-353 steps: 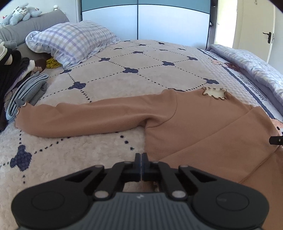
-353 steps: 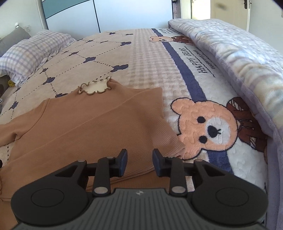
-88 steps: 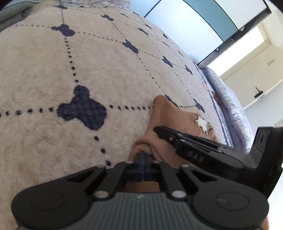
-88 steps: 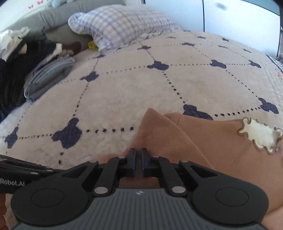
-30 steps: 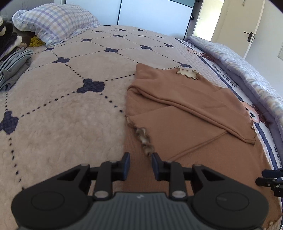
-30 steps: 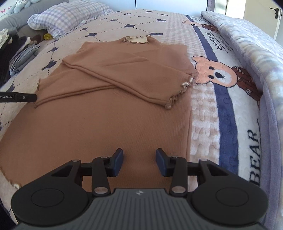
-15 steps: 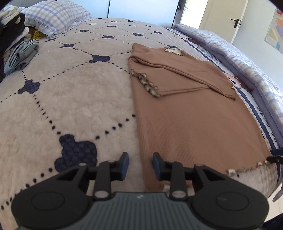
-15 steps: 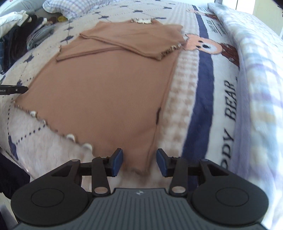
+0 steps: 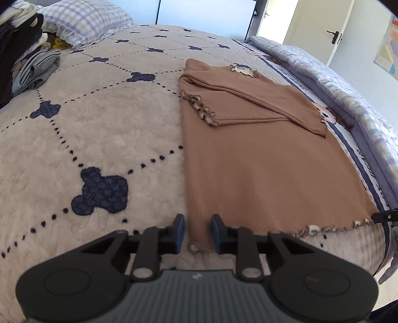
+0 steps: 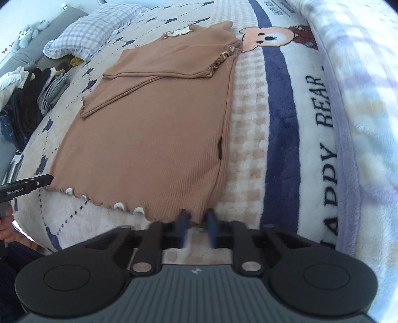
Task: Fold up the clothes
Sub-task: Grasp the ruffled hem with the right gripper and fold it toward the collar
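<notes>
A brown ribbed sweater (image 9: pixel 261 161) lies flat on the bed, both sleeves folded across its chest and the frilled collar (image 9: pixel 243 70) at the far end. My left gripper (image 9: pixel 197 234) sits at the near left corner of the hem. Its jaws are closing with the corner between the fingers and a gap on both sides. My right gripper (image 10: pixel 197 227) is at the hem's other corner of the sweater (image 10: pixel 149 129). Its blurred jaws are also closing around the cloth, with the pads apart from it. Each gripper's tip shows in the other view: left gripper (image 10: pixel 27 187), right gripper (image 9: pixel 385 216).
The bed's near edge runs just below the hem. A checked pillow (image 9: pixel 84 22), a folded grey garment (image 9: pixel 34 67) and dark clothes (image 9: pixel 15 49) lie at the far left. A lilac blanket (image 9: pixel 348 87) is bunched along the right side. A hand (image 10: pixel 6 223) shows at the left edge.
Both grippers have drawn back from the folded sleeves to the hem corners at the bed's edge. The right gripper's jaws are narrower than half a second ago, and it has rolled.
</notes>
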Tool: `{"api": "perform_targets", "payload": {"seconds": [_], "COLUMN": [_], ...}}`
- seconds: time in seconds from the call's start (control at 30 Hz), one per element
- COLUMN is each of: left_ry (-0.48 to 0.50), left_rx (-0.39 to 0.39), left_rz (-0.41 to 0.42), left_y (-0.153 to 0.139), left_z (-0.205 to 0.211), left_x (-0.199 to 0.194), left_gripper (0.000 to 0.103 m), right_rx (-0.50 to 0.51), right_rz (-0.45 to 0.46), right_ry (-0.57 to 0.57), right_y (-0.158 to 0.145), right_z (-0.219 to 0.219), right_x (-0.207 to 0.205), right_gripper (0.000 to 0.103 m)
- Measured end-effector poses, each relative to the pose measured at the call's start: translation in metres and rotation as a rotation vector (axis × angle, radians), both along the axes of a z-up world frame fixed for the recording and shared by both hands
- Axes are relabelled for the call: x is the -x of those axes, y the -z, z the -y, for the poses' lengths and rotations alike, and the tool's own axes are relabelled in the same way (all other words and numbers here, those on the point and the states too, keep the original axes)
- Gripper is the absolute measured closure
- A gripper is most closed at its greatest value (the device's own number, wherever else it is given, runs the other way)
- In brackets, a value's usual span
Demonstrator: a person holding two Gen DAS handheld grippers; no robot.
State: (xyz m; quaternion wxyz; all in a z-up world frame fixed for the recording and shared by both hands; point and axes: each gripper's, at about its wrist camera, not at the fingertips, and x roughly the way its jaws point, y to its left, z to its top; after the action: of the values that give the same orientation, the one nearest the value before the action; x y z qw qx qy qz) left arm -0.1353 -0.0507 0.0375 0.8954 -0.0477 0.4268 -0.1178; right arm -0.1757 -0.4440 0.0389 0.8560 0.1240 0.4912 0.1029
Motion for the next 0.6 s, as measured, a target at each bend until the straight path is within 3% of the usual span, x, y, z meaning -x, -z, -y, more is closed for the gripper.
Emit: {"api": "perform_targets", "payload": {"seconds": [0.13,0.33,0.6], "left_ry": [-0.023,-0.102,-0.198], "left_rx": [-0.003,-0.012,0.076], "left_rz": [0.019,0.097,0.144], "left_y": [-0.006,-0.018,-0.049], "left_z": [0.004,0.004,0.005], "left_x": [-0.001,-0.014,-0.056], "left_gripper": [0.097,0.096,0.096], "right_rx": [0.010,-0.129,-0.268], "right_rz": [0.072,0.232,0.340], "right_ry": [0.020,0.137,0.292], "right_y": [-0.011,-0.029,-0.036], "right_z": [0.000,0.029,0.044], "right_x": [0.001,-0.005,-0.039], "right_gripper": [0.094,0.095,0.095]}}
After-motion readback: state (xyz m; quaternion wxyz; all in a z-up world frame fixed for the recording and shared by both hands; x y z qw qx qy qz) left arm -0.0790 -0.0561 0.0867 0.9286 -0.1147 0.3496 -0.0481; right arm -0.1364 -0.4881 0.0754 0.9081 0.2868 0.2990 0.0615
